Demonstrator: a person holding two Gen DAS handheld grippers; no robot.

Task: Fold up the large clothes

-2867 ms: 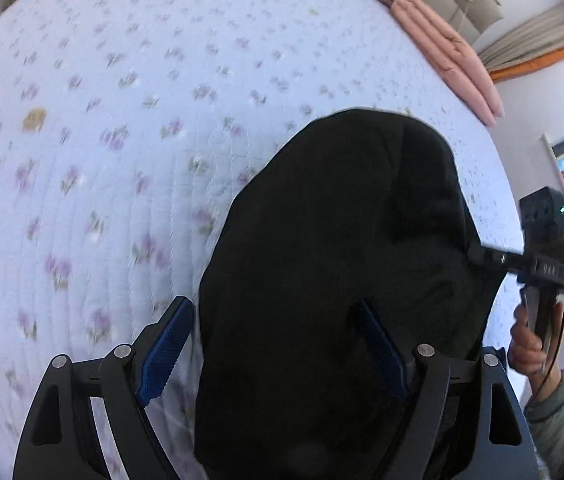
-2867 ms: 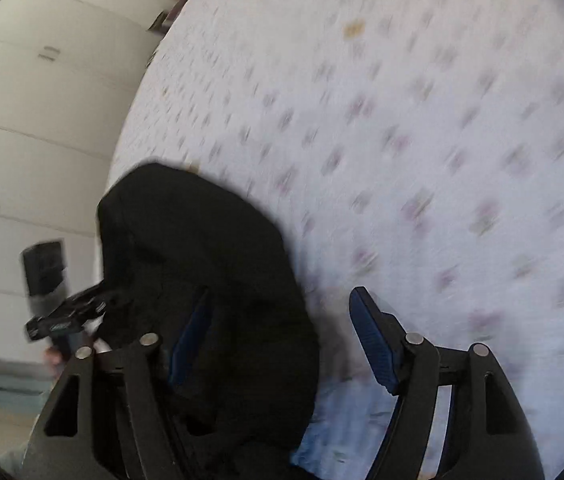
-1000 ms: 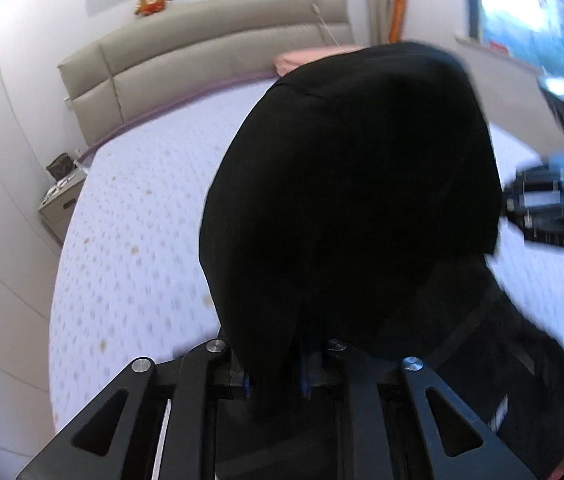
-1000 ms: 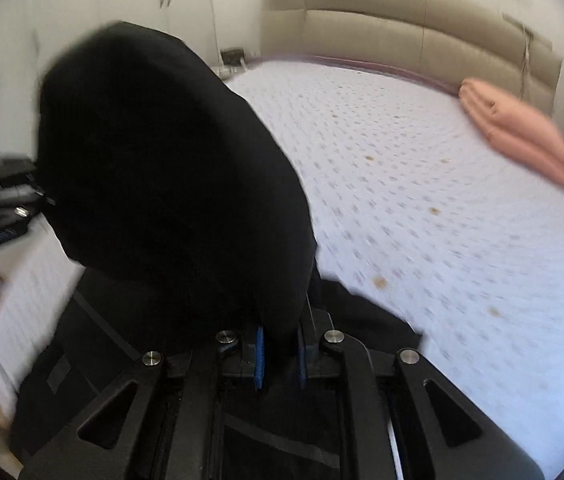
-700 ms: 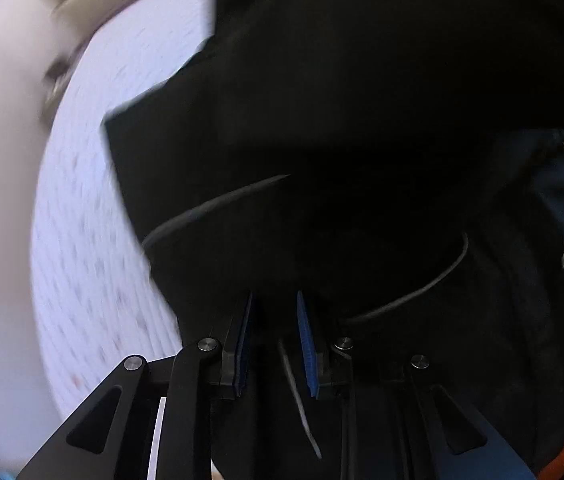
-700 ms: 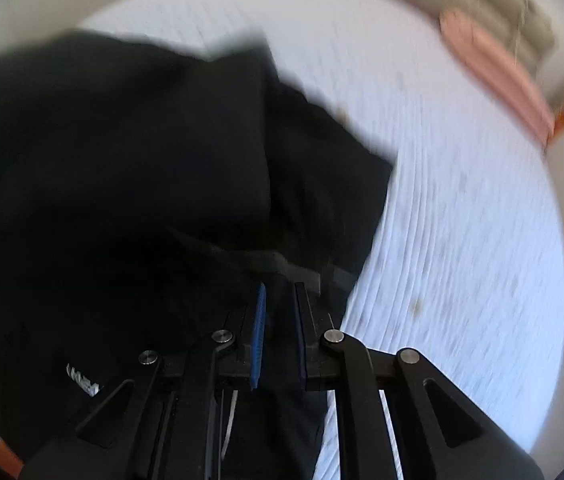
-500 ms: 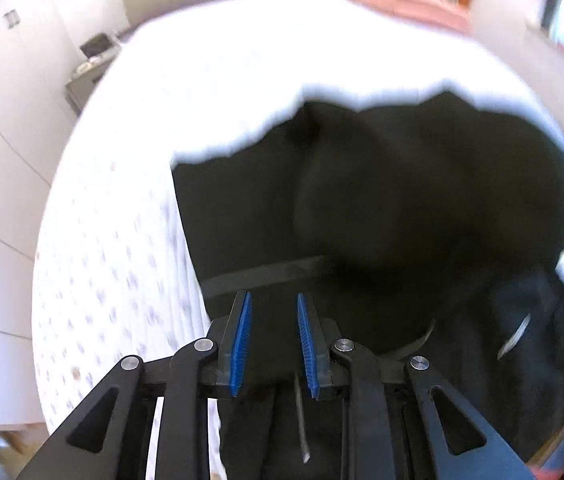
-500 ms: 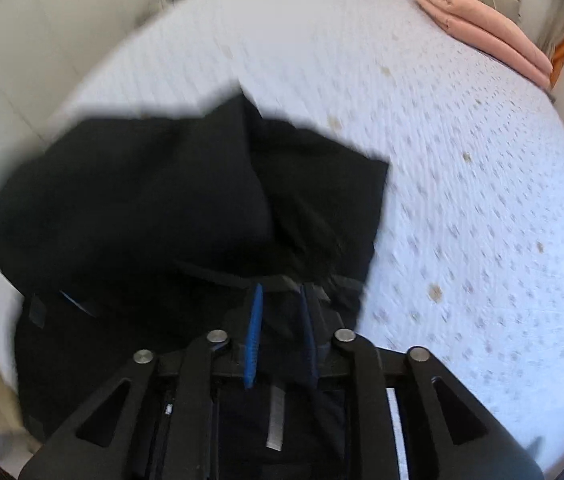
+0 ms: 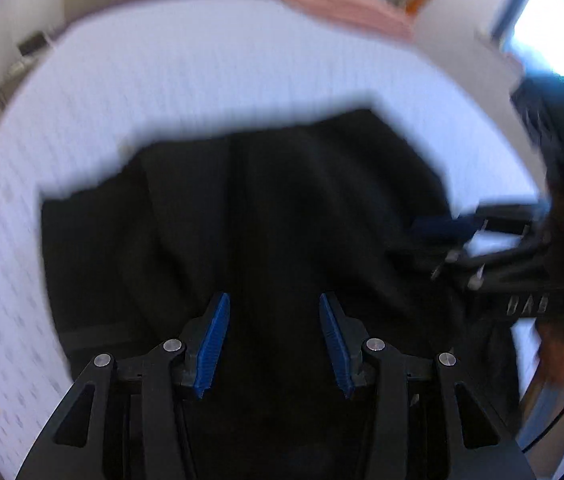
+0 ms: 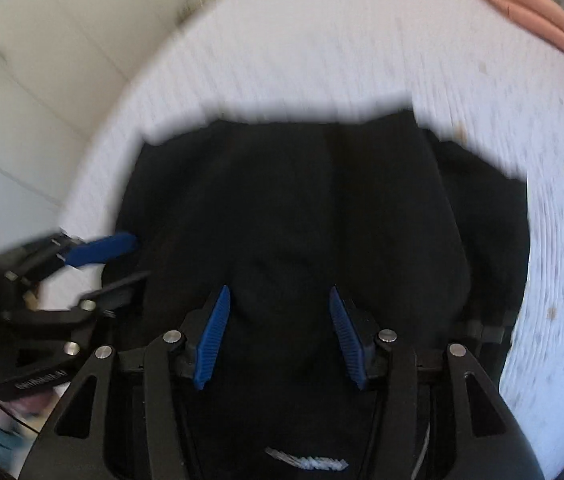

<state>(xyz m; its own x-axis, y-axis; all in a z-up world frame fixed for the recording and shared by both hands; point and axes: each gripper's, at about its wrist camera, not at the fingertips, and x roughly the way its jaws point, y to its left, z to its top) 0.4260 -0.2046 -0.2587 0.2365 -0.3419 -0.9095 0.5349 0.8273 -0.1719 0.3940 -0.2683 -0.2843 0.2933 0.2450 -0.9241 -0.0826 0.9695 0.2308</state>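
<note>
Both tools now sitting open w/ nothing between pads. Half a sec ago each was clamped on black fabric near a strap/drawstring; now left tool [image 9: 272, 344] and right tool [image 10: 278, 336] showing wide gaps, blue pads apart, garment [image 9: 266, 208] lying loose under and ahead of them. Meaning, probably: cloth just flung out and dropped flat on bed [image 9: 202, 64], so spread step likely done, folding proper not yet begun.

Garment lying straight ahead of both tools, far edge roughly level across bed, a few long creases running away from tools. Left corner sticking out past left tool's left side; right corner [image 10: 481, 184] past right tool's right side. Near part disappearing under tool bodies, so near hem not checkable. Looking unfolded, single spread, w/ a ridge down the middle.

Right tool [image 9: 493, 240] showing at right of left view, left tool [image 10: 94, 272] at left of right view, each just beside garment's side edge, open too. Both views motion-blurred, so details soft.

Pink bedding [image 10: 529, 4] lying far ahead, to the right, well apart from garment.

Writing: pale letters on right tool's body in left view, smth like "UAB", too blurred to confirm; mirrored small print on left tool's body in right view, unreadable. White cord end [image 10: 305, 460] showing just behind right tool's pads, no text. No brand legible on garment.
</note>
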